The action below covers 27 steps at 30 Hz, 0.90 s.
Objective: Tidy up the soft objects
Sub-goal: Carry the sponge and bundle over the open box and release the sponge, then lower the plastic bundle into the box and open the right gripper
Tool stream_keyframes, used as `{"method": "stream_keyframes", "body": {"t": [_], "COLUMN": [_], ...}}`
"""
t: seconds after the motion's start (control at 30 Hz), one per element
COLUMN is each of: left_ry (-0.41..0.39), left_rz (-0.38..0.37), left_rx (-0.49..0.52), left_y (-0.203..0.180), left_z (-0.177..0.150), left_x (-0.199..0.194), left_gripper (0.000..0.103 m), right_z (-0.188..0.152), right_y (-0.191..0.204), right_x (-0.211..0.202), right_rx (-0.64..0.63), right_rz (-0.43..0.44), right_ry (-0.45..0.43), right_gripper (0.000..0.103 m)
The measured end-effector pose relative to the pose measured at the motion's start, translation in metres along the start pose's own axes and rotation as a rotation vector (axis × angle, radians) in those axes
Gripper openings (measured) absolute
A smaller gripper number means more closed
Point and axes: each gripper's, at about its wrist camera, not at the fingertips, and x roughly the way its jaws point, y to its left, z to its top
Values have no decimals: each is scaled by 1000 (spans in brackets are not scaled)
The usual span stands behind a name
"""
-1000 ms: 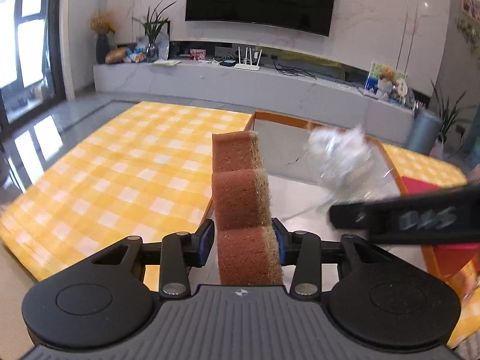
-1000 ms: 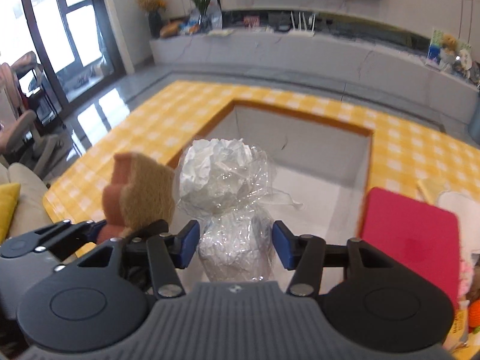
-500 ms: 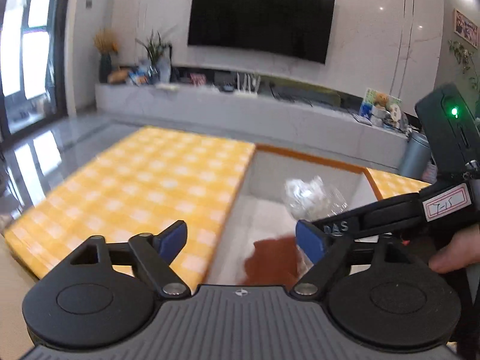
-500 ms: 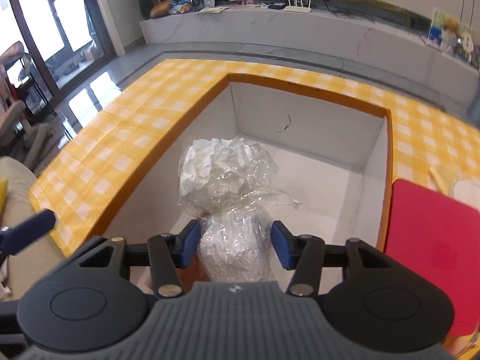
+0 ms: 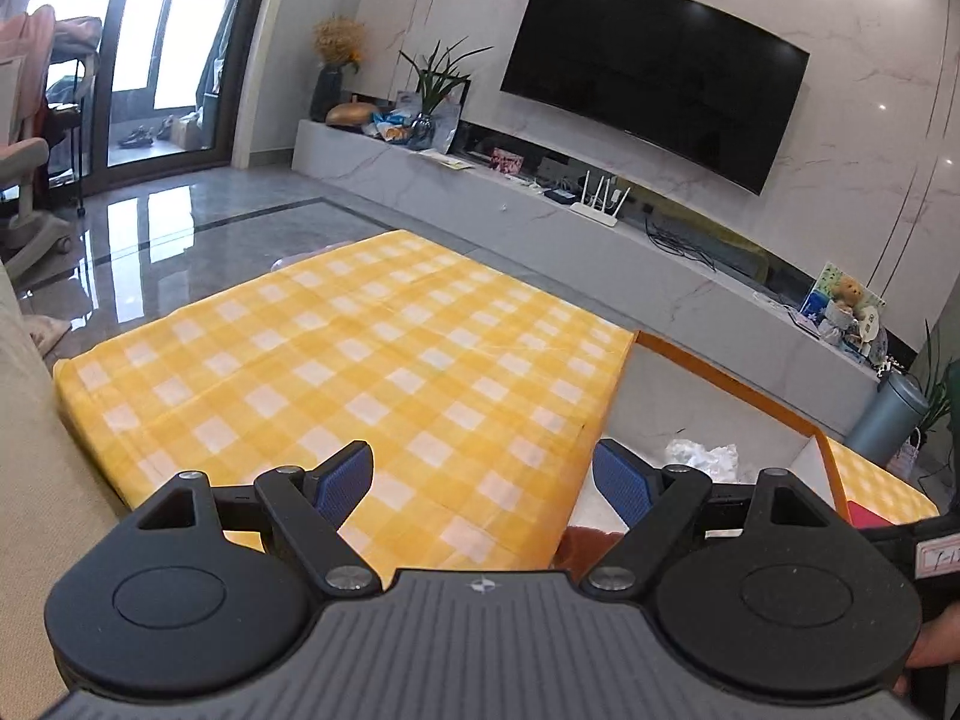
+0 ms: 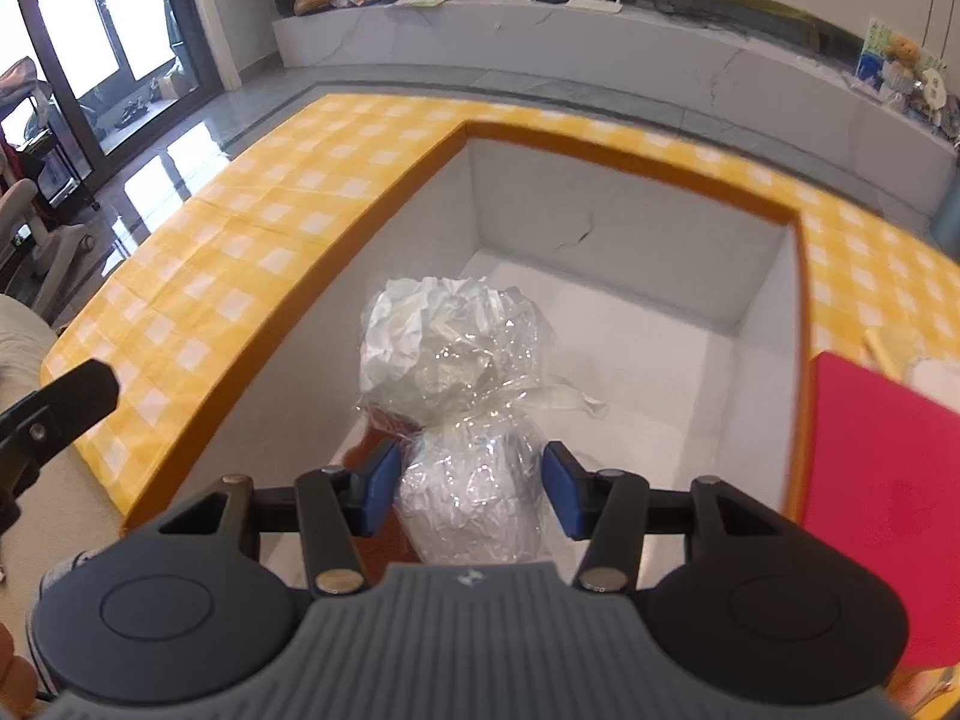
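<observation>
Left tool [image 5: 483,489] spread wide with nothing between its pads, held over the yellow checked desk [image 5: 360,360], right tool [image 6: 471,483] clenched on a crinkled plastic bundle [image 6: 456,360], held above the white box [image 6: 630,228], brown sponge [image 5: 585,543] lying inside the box.

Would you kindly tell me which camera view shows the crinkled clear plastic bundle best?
The right wrist view: the crinkled clear plastic bundle fills the centre, gripped by the right claw above the white-lined box. The left wrist view shows only a small crumpled patch behind the open left claw.
</observation>
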Motion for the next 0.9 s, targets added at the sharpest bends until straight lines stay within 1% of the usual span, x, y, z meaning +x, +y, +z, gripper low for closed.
{"method": "stream_keyframes", "body": {"t": [0.07, 0.1, 0.13, 0.2, 0.3, 0.37, 0.4, 0.47, 0.57, 0.63, 0.7, 0.73, 0.8, 0.9], "left_ry": [7, 8, 9, 11, 28, 33, 31, 30, 37, 47, 54, 57, 56, 55], "left_rz": [-12, -15, -17, -23, -36, -38, -36, -32, -29, -19, -15, -14, -15, -20], "left_rx": [-5, -5, -4, -3, -3, 5, 10, 12, 5, -1, -4, -5, -7, -10], "left_y": [2, 2, 2, 1, -1, -2, -2, -3, -3, -2, -1, -1, 0, -1], "left_z": [-1, 0, -1, -1, -2, -3, -3, -4, -3, -3, -3, -3, -3, -3], "left_x": [0, 0, -1, 0, 2, 3, 2, 2, 2, 3, 5, 5, 5, 5], "left_gripper": [97, 97, 97, 97, 97, 97, 97, 97, 97, 97, 97, 97, 97, 97], "right_z": [-2, -2, -3, -6, -10, -12, -13, -15, -16, -13, -12, -12, -11, -9], "right_y": [4, 5, 6, 6, 7, 7, 8, 11, 13, 10, 9, 9, 7, -7], "right_x": [5, 6, 6, 5, 6, 7, 10, 20, 33, 30, 34, 36, 34, 34], "right_rx": [6, 2, -9, -26, -95, -133, -162, -201, -215, -171, -124, -112, -98, 17], "right_rz": [1, -19, -54, -155, -278, -319, -327, -314, -270, -219, -135, -107, -83, 1], "right_ry": [15, 13, 6, -30, -53, -50, -29, 18, 79, 68, 130, 143, 148, 175], "right_gripper": [52, 52, 52, 52, 52, 52, 52, 52, 52, 52, 52, 52, 52, 53]}}
